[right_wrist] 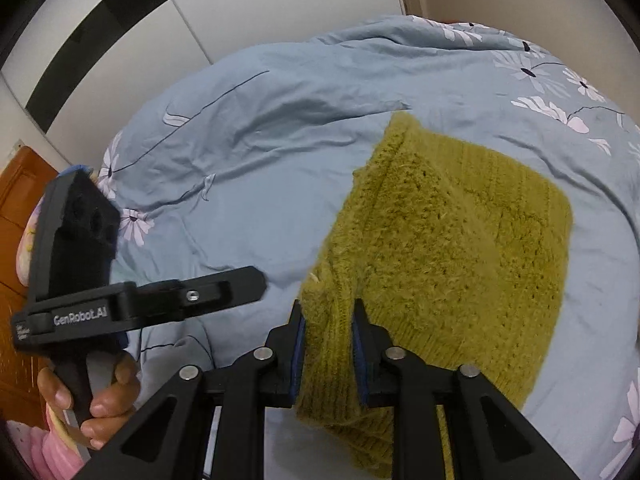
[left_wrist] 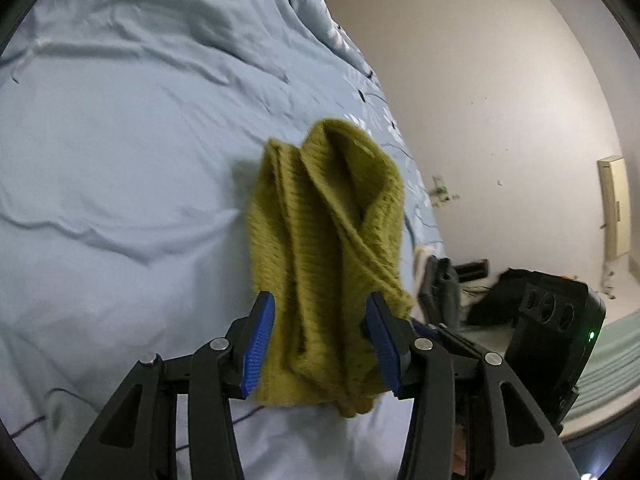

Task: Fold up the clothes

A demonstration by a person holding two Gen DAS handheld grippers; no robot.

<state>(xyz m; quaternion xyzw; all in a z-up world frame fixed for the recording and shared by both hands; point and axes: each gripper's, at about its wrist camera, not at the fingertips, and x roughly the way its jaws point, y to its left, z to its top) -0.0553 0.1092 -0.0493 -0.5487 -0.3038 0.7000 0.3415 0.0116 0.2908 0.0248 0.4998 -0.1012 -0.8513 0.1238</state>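
Observation:
A mustard-green knit sweater [right_wrist: 460,240] lies partly folded on the blue duvet [right_wrist: 240,160]. My right gripper [right_wrist: 328,308] is shut on a bunched ribbed edge of the sweater at its near left corner. In the left wrist view the same sweater [left_wrist: 320,220] appears as a twisted, lifted band running away from me. My left gripper [left_wrist: 320,300] is open, its blue pads [left_wrist: 260,336] spread wide on either side of the knit. A hand [right_wrist: 100,396] holds the left gripper's handle. The right gripper's black body [left_wrist: 556,320] shows at the right.
The duvet [left_wrist: 120,160] is wrinkled, with a white flower print [right_wrist: 552,112] toward its far side. The bed edge [left_wrist: 416,208] drops to a floor with dark bags [left_wrist: 492,296]. A white and black wardrobe [right_wrist: 160,8] stands behind; orange wood [right_wrist: 20,220] is at left.

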